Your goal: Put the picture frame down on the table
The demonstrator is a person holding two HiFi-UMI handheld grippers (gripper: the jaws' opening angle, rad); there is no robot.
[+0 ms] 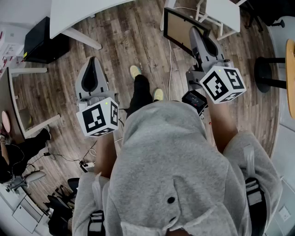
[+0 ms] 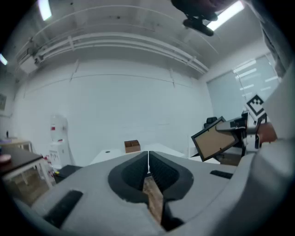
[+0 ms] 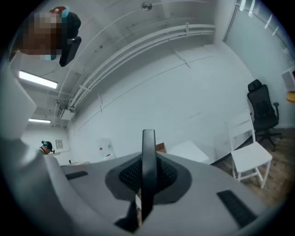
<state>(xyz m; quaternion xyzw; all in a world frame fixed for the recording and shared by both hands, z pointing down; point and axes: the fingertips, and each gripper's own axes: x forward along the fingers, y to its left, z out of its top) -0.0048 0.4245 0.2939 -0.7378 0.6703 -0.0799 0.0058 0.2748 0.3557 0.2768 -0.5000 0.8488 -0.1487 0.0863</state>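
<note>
Two claws to log. Shut tight with nothing between on the left claw (image 2: 148, 156) — hanging over the wooden floor (image 1: 138, 41). Clamped on the picture frame (image 3: 148, 152) with the right claw (image 1: 197, 31), black rim edge-on between the pads. Held tilted in the air, brown panel showing — well apart from the white bench (image 1: 78, 14), not set down yet.

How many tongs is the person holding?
2. The left tongs are shut on nothing, over the wood floor. The right tongs grip the picture frame by its edge. None hidden.
</note>
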